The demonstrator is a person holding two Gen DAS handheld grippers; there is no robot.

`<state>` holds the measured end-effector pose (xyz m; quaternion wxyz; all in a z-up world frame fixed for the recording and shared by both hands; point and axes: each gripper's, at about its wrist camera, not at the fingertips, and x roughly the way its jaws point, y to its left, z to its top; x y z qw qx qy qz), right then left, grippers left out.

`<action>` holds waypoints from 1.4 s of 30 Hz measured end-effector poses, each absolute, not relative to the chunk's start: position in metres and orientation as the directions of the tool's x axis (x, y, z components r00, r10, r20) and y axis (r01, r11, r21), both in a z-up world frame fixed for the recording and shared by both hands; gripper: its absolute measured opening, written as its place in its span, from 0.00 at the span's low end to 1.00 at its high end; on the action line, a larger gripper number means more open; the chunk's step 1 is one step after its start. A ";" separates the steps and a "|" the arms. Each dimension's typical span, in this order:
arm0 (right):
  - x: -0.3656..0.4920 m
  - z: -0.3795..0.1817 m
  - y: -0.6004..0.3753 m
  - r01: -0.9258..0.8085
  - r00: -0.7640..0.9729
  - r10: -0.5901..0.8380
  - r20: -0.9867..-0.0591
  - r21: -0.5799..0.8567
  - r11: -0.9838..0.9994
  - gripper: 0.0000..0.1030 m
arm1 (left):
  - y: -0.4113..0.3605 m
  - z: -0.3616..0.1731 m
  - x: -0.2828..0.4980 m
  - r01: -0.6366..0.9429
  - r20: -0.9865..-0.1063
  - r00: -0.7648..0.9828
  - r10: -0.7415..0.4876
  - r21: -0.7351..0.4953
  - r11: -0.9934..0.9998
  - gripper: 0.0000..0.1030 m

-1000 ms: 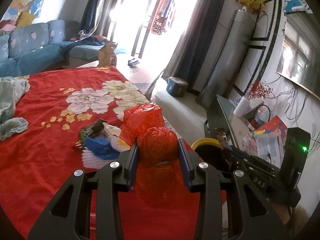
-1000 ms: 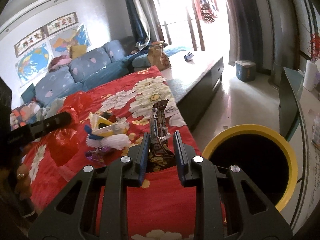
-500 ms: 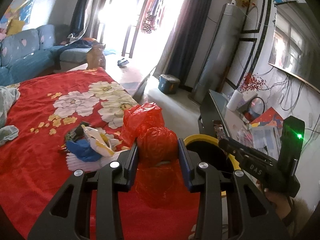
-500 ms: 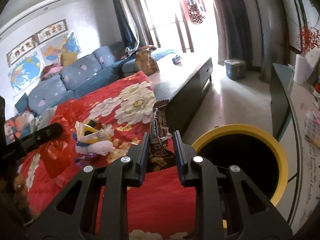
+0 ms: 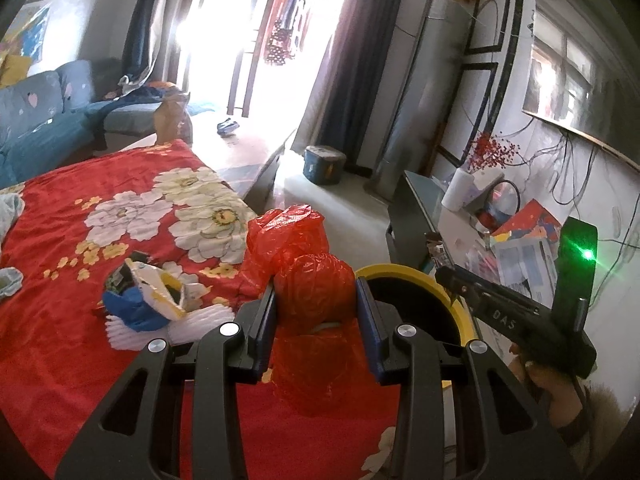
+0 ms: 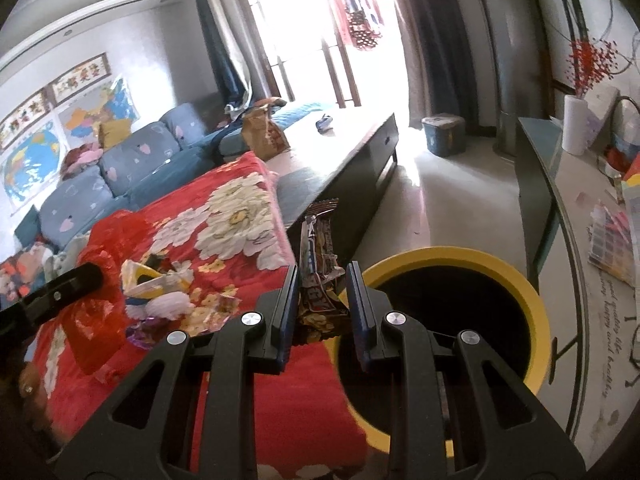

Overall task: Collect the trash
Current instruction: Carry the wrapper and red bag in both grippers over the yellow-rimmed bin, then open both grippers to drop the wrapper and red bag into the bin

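Note:
My left gripper [image 5: 316, 304] is shut on a crumpled red plastic bag [image 5: 308, 280], held above the red floral cloth [image 5: 120, 208] near the yellow-rimmed bin [image 5: 416, 304]. My right gripper [image 6: 322, 300] is shut on a brown snack wrapper [image 6: 320, 264] that stands upright, just left of the bin's rim [image 6: 460, 256]. A pile of loose trash [image 5: 148, 300] lies on the cloth; it also shows in the right wrist view [image 6: 160, 284]. The right gripper's body [image 5: 520, 320] shows in the left view, over the bin's right side.
A dark low table [image 6: 352, 152] with a paper bag [image 6: 266, 132] runs along the far edge of the cloth. A glass-topped side table [image 6: 580, 220] with papers stands right of the bin. A blue sofa [image 6: 120, 168] lies behind. A small blue bucket [image 6: 444, 134] sits on the floor.
Both grippers have moved right toward the bin with their loads still held. The bin's rim now shows more fully in the left view and closer in the right view.

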<state>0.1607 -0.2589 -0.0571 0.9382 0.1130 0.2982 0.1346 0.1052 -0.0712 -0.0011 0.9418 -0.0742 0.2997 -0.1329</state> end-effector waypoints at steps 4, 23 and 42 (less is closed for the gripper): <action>0.163 -0.060 -0.269 -0.159 0.791 0.303 -0.532 0.299 0.941 0.18 | -0.083 -0.003 0.106 0.225 -0.549 0.778 -0.305 -0.209 0.952 0.34; 0.168 -0.074 -0.309 -0.055 0.799 0.233 -0.553 0.320 0.946 0.18 | -0.129 -0.012 0.112 0.309 -0.566 0.747 -0.350 -0.172 0.935 0.34; 0.175 -0.098 -0.338 0.014 0.771 0.205 -0.603 0.339 0.941 0.18 | -0.178 -0.036 0.123 0.388 -0.599 0.704 -0.382 -0.128 0.913 0.34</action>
